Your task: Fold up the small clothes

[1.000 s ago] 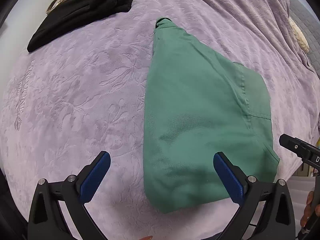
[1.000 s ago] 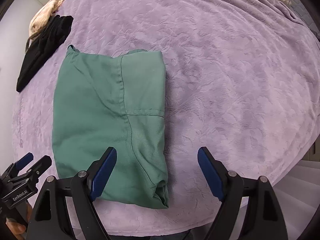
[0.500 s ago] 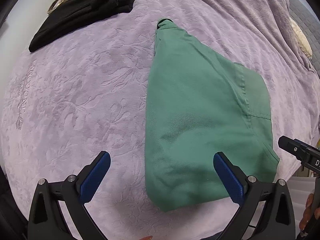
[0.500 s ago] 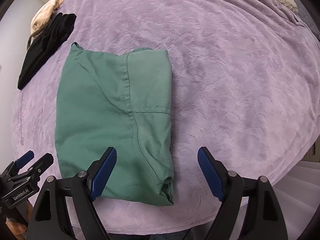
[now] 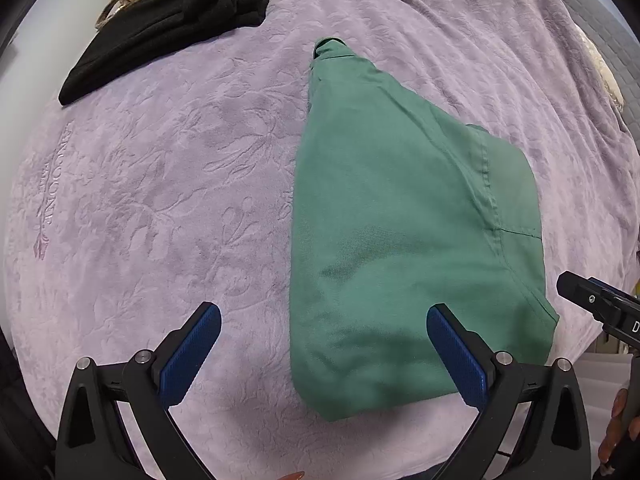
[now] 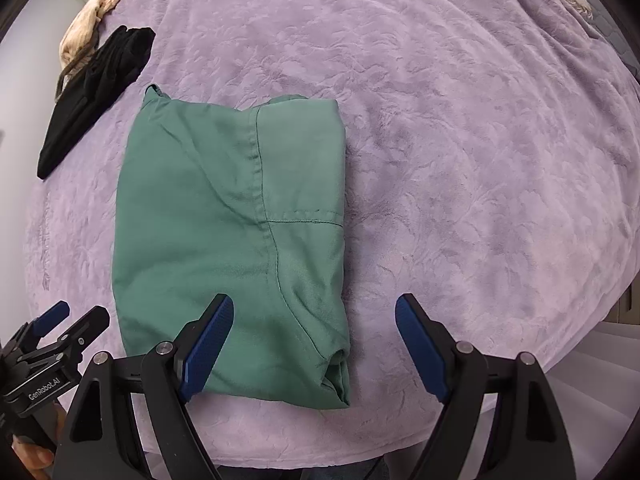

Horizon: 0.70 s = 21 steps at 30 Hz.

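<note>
The green garment (image 6: 228,240) lies folded into a thick, roughly rectangular packet on the purple blanket (image 6: 480,160), near the front edge of the bed. Both tools hover just above its near edge with nothing in them. The left gripper (image 5: 324,354) stands wide open over the packet's near left corner, and the right gripper (image 6: 314,344) is just as wide, straddling the near right corner where the layers show as a stack. Far to the left a black garment (image 5: 168,28) lies bunched, touching a beige cloth (image 6: 86,28); whether that black one is already folded I can't quite tell from here. It looks as if this fold is finished or one fold short. The next move likely calls for pinching both near corners through all the layers and carrying them toward the far edge, or else turning to another piece.
</note>
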Available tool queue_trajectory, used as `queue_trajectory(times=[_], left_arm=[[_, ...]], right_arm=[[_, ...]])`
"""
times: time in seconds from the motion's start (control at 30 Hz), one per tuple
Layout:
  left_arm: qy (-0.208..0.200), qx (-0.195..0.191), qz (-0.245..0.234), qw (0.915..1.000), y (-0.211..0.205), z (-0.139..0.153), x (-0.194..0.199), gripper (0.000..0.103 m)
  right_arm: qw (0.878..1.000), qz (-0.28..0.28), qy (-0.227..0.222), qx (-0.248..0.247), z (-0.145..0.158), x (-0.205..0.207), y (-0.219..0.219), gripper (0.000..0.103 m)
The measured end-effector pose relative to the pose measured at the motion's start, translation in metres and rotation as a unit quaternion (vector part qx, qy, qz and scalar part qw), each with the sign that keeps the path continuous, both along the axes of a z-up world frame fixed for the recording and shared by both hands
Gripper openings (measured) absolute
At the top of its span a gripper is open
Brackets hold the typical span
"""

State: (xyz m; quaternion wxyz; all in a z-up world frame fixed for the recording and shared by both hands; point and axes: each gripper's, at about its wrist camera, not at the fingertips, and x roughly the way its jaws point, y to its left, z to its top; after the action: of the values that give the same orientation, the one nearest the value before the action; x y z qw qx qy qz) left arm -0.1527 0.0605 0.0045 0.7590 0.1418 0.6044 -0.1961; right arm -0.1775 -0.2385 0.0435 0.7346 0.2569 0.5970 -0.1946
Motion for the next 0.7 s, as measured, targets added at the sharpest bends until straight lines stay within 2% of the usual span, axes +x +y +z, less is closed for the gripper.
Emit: queue_trajectory(times=[0.43,0.7], left_arm=[[-0.003,0.003,0.002,1.0000,0.0014,0.0003,-0.0004,0.103],[-0.023,-0.005,0.018,0.9996,0.0048,0.0055,0.0026,0.103]], right_arm=[[1.000,0.002,0.001,0.001,-0.0004,-0.0007,0.0035,0.085],[1.000,0.007,0.005,0.004,-0.0040,0.0020,-0.0007,0.085]])
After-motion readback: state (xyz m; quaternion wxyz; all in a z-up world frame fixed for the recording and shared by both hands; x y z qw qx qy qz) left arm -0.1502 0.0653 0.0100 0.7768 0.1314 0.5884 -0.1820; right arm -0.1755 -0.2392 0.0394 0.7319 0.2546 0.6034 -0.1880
